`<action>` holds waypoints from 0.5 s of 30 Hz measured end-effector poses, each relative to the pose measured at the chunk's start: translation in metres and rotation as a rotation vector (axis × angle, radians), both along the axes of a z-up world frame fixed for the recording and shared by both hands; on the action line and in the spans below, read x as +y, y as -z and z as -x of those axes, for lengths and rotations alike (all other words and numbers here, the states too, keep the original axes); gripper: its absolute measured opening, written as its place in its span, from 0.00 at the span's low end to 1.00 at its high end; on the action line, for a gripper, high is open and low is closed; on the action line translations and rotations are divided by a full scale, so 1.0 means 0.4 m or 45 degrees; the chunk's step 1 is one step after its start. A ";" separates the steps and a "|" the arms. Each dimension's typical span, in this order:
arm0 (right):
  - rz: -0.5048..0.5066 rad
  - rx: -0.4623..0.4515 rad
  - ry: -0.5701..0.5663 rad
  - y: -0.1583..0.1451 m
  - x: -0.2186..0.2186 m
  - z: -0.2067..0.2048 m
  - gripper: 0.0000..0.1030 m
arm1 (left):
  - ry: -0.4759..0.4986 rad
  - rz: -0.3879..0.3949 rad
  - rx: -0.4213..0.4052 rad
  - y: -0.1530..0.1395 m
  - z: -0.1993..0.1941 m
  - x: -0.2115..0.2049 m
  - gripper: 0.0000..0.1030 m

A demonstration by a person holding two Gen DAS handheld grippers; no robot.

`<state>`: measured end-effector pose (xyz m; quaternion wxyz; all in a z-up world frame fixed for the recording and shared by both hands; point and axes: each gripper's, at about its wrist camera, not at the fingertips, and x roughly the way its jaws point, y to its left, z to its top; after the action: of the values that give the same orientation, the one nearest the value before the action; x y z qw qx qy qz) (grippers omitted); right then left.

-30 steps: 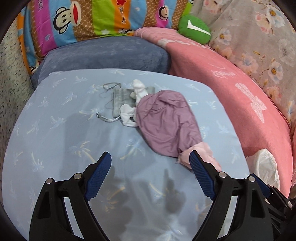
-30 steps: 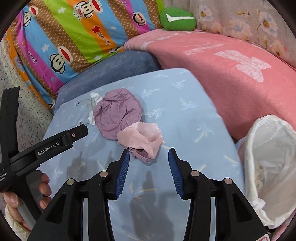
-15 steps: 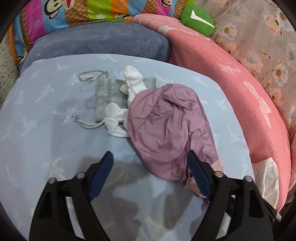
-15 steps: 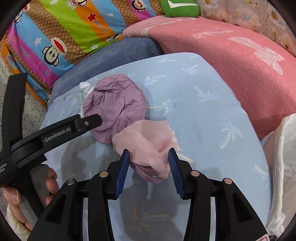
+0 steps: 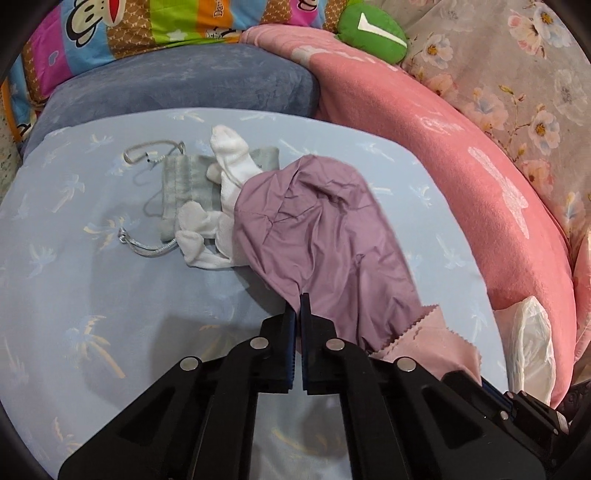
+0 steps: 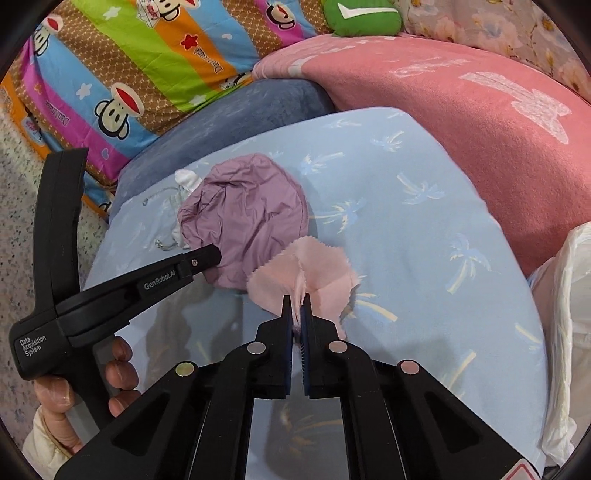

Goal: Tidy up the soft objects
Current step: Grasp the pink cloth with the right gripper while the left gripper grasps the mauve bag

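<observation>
A crumpled purple cloth (image 5: 321,229) (image 6: 247,221) lies on the light blue palm-print cushion (image 5: 92,295) (image 6: 424,258). My left gripper (image 5: 298,300) is shut on its near edge; in the right wrist view the left gripper (image 6: 212,254) reaches in from the left. A pale pink cloth with zigzag edges (image 6: 314,273) (image 5: 432,343) overlaps the purple one at its near right. My right gripper (image 6: 296,308) is shut on a raised fold of it. White socks (image 5: 225,192) and a grey drawstring pouch (image 5: 177,184) lie partly under the purple cloth's far left.
A blue-grey pillow (image 5: 177,88) and a striped monkey-print pillow (image 6: 129,74) back the cushion. A pink blanket (image 6: 461,103) rises on the right, with a green plush (image 5: 373,33) above it. A white plastic bag (image 6: 569,332) sits at the right edge. A hand (image 6: 118,373) holds the left gripper.
Both grippers moved forward and went from open to shut: the left on the purple cloth's edge, the right on the pink cloth, now pinched into a raised fold.
</observation>
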<state>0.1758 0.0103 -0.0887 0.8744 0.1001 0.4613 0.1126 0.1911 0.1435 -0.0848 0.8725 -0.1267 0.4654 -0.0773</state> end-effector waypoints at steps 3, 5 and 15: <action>-0.010 -0.047 0.017 -0.046 -0.017 0.019 0.04 | 0.003 0.002 -0.047 -0.042 0.019 -0.002 0.01; -0.017 -0.082 0.029 -0.079 -0.030 0.035 0.04 | 0.010 0.005 -0.083 -0.076 0.033 -0.007 0.01; -0.044 -0.229 0.094 -0.225 -0.118 0.114 0.04 | 0.087 0.014 -0.268 -0.236 0.111 -0.071 0.01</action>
<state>0.1304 -0.0369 0.0013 0.9140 0.1215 0.3749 0.0967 0.1466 0.1152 0.0096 0.9127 -0.1065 0.3749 -0.1225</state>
